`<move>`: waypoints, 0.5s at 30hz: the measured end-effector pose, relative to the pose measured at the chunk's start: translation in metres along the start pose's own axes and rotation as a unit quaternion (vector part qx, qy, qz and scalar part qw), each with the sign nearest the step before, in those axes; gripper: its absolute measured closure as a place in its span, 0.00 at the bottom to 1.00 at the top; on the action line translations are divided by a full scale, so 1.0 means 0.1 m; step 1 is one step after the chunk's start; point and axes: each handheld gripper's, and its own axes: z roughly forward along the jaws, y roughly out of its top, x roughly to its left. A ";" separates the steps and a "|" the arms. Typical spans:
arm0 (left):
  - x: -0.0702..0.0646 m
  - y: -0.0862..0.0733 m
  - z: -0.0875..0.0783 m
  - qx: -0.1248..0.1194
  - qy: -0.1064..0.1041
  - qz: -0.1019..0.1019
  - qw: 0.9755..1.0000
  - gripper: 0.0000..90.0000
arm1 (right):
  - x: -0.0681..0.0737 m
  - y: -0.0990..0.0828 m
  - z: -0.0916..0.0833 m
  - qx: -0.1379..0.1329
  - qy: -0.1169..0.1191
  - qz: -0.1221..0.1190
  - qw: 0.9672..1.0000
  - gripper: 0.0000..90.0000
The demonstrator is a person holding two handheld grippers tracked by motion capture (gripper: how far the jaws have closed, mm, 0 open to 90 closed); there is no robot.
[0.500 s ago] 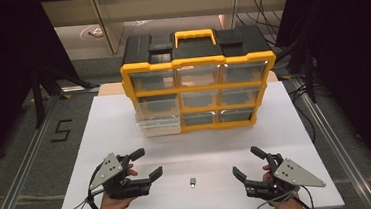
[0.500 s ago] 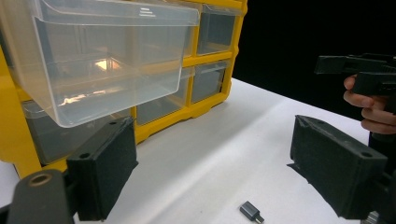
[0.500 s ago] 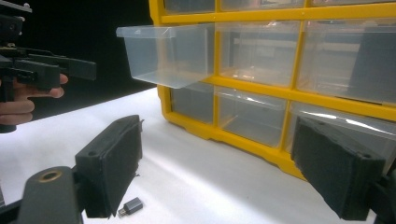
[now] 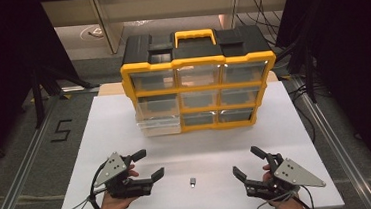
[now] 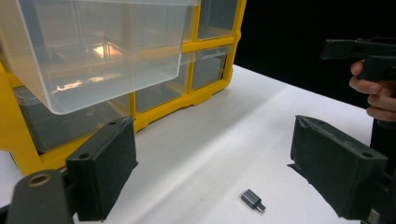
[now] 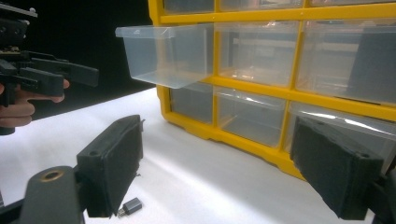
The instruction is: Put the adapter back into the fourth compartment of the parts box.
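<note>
A small grey adapter [image 4: 193, 182] lies on the white table [image 4: 100, 136] near its front edge, between my two grippers. My left gripper [image 4: 149, 163] rests to its left, open and empty, with the adapter [image 5: 252, 199] low between its jaws in the left gripper view. To the right of the adapter my right gripper [image 4: 246, 162] is also open and empty, and the adapter [image 6: 130, 206] lies by its left jaw. A yellow and black organiser [image 4: 200, 91] with clear drawers stands at the back. Its middle-left drawer [image 4: 160, 121] is pulled out.
The pulled-out drawer [image 5: 102, 51] looks empty and overhangs the table ahead of my left gripper [image 5: 219, 168]. The other drawers [image 6: 257, 46] are pushed in. A yellow handle [image 4: 194, 35] tops the organiser. Dark floor and metal rails [image 4: 23, 167] flank the table.
</note>
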 end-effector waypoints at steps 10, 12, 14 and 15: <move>-0.02 0.00 0.02 0.008 -0.003 -0.002 1.000 0.16 | 0.00 0.00 0.00 0.001 0.001 -0.001 1.000 0.21; -0.03 0.00 0.03 0.014 0.002 0.003 1.000 0.16 | 0.00 0.00 0.00 0.002 0.001 0.000 1.000 0.21; -0.04 0.00 0.03 0.018 0.001 0.004 1.000 0.16 | 0.00 0.00 0.00 0.003 0.001 -0.001 1.000 0.21; -0.04 0.00 0.04 0.019 0.003 0.004 1.000 0.16 | 0.00 0.00 0.00 0.005 0.001 -0.002 1.000 0.21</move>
